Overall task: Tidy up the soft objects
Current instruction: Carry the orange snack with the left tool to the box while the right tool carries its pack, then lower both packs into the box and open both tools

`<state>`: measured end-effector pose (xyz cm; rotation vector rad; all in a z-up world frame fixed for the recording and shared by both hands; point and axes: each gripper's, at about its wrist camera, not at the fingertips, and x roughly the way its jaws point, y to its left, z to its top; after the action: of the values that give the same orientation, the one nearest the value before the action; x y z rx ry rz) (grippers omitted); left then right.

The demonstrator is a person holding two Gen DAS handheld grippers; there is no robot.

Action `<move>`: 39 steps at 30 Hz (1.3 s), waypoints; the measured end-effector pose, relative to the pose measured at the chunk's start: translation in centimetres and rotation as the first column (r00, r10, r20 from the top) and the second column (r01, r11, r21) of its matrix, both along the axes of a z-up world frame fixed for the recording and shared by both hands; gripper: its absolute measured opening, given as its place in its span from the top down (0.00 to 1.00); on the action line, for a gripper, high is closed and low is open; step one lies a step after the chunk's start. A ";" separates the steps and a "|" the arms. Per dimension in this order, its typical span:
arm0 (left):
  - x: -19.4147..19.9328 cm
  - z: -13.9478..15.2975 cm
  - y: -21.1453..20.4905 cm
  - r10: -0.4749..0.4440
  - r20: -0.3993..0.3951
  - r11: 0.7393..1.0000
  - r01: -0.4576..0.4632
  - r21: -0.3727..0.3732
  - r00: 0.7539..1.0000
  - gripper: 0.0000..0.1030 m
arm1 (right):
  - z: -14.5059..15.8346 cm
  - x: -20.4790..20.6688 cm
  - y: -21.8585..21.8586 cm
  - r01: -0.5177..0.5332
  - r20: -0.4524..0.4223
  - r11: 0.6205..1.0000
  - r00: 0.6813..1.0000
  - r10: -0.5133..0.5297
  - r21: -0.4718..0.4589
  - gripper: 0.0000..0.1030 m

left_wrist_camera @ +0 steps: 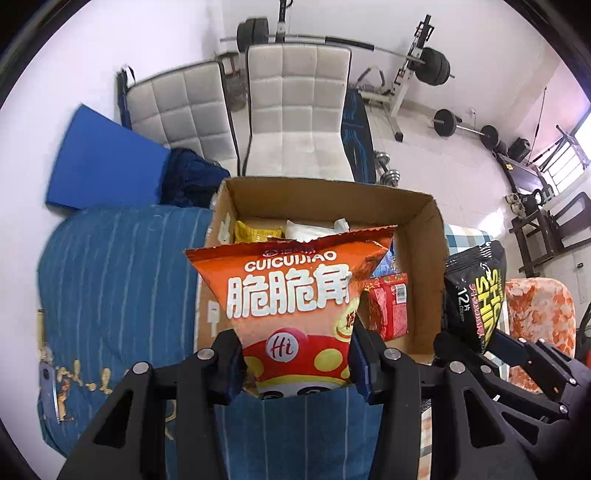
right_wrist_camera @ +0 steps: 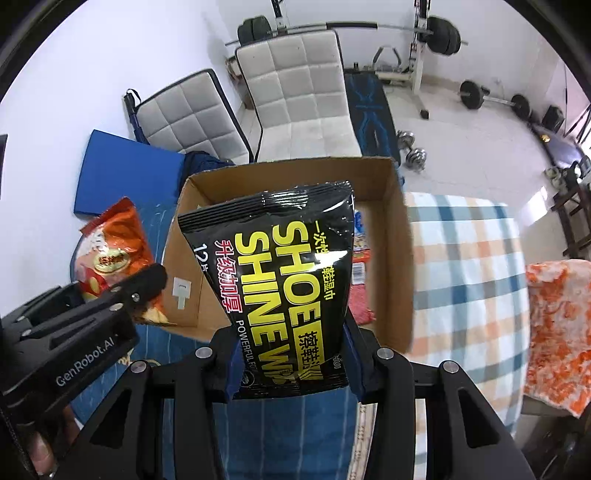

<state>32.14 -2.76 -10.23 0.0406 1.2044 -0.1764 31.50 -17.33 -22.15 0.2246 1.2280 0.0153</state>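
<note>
The cardboard box [left_wrist_camera: 424, 258] sits on the bed [left_wrist_camera: 110, 295], near its far edge. Packets lie in the box (several, overlapping). Two chairs [left_wrist_camera: 295, 110] stand behind it; a towel [right_wrist_camera: 554, 332] lies at the right edge.

Two white quilted chairs [left_wrist_camera: 295, 110], barbell rack [right_wrist_camera: 424, 33], dumbbells [right_wrist_camera: 412, 147], perhaps a blue mat [left_wrist_camera: 107, 162].

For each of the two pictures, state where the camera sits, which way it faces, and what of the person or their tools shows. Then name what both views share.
Left wrist: sits on the left gripper, looks down along its fingers at the orange snack bag it clamps.
Right wrist: sits on the right gripper, looks down at the black wipes pack; a fingertip shows.
Shared: cardboard box, both packs, white chairs.
</note>
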 end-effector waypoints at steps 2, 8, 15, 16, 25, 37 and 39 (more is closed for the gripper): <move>1.7 -1.6 0.1 0.003 -0.044 1.000 -0.004 -0.017 0.999 0.58 | -1.2 1.2 -0.1 0.008 -0.015 1.000 1.000 -0.007 0.022 0.54; 5.5 -6.6 0.4 0.004 -0.179 0.999 -0.011 -0.035 0.984 0.58 | -6.3 4.5 -0.7 0.038 -0.108 0.993 0.994 -0.026 0.111 0.54; 8.3 -13.7 0.6 -0.012 -0.366 0.999 0.000 -0.033 0.931 0.58 | -13.1 7.1 0.0 0.039 -0.227 0.991 0.974 -0.009 0.125 0.54; 8.6 -14.7 0.5 -0.014 -0.389 1.000 0.005 -0.025 0.921 0.58 | -14.1 7.4 0.2 0.039 -0.244 0.992 0.970 -0.008 0.122 0.54; 9.1 -19.7 -0.1 -0.016 -0.466 0.999 0.034 0.029 0.885 0.57 | -19.2 8.4 1.0 0.023 -0.328 0.995 0.944 0.010 0.098 0.53; 8.7 -19.7 0.1 0.024 -0.488 0.998 0.006 0.059 0.872 0.30 | -21.2 9.5 0.8 0.027 -0.380 0.992 0.925 0.022 0.123 0.34; 8.7 -18.7 0.0 0.022 -0.462 0.998 0.008 0.062 0.886 0.24 | -20.3 9.7 1.3 0.018 -0.374 0.995 0.927 0.022 0.102 0.30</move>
<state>40.86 -2.74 -28.95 0.0501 1.6899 -0.1459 41.20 -15.98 -42.47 0.3275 1.6115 0.0398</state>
